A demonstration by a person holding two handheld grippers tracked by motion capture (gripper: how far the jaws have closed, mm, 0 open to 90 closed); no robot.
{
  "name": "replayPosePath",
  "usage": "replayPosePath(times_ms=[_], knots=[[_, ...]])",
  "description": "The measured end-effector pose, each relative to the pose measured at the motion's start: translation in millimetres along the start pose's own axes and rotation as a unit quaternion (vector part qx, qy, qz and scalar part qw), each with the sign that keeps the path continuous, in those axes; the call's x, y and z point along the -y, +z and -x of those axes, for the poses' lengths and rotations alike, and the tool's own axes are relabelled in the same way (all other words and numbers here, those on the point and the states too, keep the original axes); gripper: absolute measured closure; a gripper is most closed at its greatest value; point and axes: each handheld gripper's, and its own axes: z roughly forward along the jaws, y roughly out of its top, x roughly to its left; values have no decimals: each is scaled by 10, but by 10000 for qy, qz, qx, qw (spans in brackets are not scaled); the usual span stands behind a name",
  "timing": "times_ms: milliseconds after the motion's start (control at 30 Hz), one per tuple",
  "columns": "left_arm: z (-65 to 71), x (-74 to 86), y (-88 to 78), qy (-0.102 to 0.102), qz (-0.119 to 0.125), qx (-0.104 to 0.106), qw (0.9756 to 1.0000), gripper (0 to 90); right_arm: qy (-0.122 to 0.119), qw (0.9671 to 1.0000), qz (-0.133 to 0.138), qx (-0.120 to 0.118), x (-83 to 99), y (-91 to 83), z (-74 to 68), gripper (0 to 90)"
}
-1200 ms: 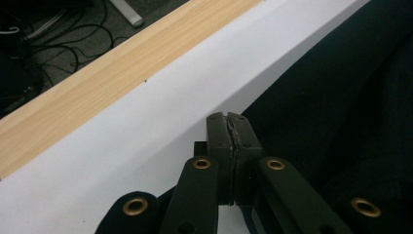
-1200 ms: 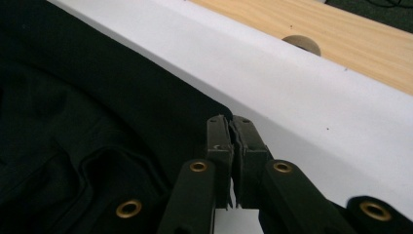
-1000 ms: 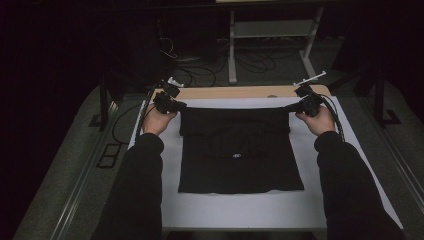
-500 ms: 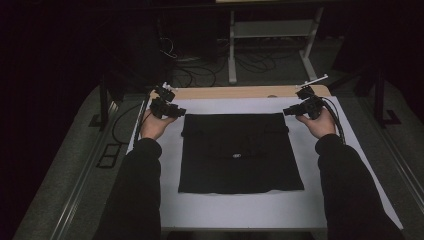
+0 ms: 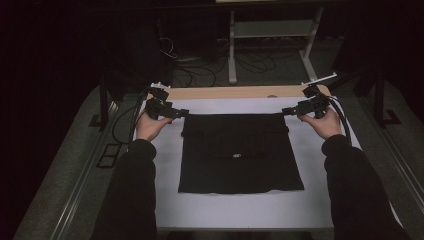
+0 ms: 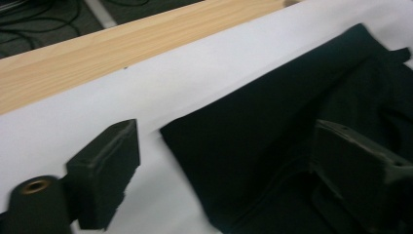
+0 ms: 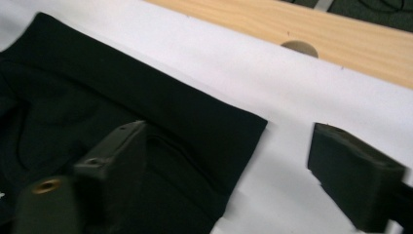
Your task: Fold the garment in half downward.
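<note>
A black cloth (image 5: 240, 155) lies flat on the white sheet (image 5: 250, 210) that covers the table. My left gripper (image 5: 182, 114) sits at the cloth's far left corner, and my right gripper (image 5: 286, 111) at its far right corner. Both sets of jaws have just been opening and now stand wide apart. In the left gripper view, the left gripper (image 6: 234, 170) straddles the cloth (image 6: 272, 136) corner without pressing it. The right gripper view has the right gripper (image 7: 236, 170) likewise spread over the cloth (image 7: 97, 92) corner, which rests loose on the sheet.
A bare wooden strip (image 5: 235, 92) of the table runs along the far edge, with a round hole (image 7: 299, 48) in it. Beyond stand a white frame (image 5: 270, 30) and floor cables (image 5: 200, 70). Both forearms reach in from the near edge.
Both grippers went from shut on the cloth's far corners to wide open. The corners have dropped onto the sheet. The hands have hardly shifted.
</note>
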Motion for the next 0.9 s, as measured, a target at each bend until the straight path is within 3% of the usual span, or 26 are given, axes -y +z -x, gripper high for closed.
replayPosePath(times_ms=[100,300,600,767,900], knots=[[29,16,2,11,12,95,10000,0,-67,9998,159,-83,21,-45,-21,125],[137,13,-43,131,180,221,9995,0,-33,9997,238,-102,63,-106,-28,0],[285,-6,-132,355,297,368,9982,0,-133,9991,313,-247,106,-220,-118,0],[387,-11,-162,438,401,482,9971,0,-324,9984,311,-356,116,-278,-225,0],[455,-5,-197,589,346,560,9961,0,-488,9973,307,-451,131,-317,-343,0]])
